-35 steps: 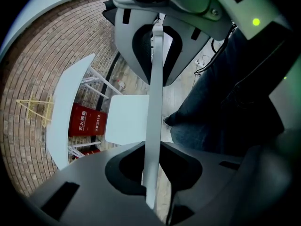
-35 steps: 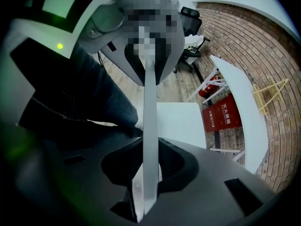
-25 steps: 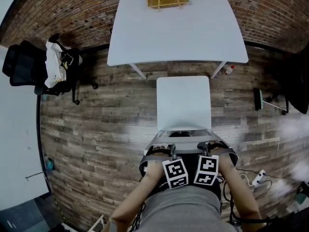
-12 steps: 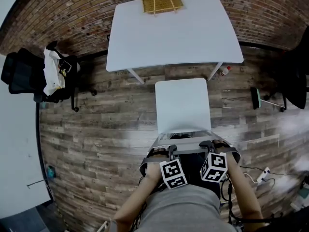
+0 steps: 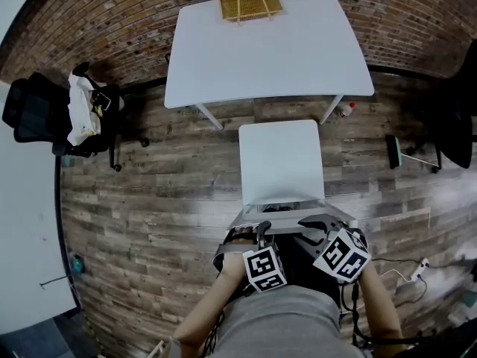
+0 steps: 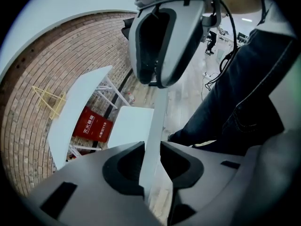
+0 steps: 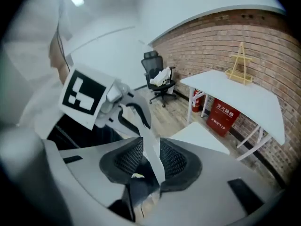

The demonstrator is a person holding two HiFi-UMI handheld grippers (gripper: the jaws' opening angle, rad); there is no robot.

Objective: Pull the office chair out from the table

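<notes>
Opening jaws, two grippers (image 6: 151, 166) (image 7: 149, 160), astride one chair (image 5: 282, 162)

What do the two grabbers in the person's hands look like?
The left gripper and right gripper are pale grey plastic shells with black-lined jaws, each bearing a white cube printed with black squares. Black cables trail behind. The person wears a grey top and dark jeans. Both jaws are opening, the white chair's thin back rail between them.
</notes>
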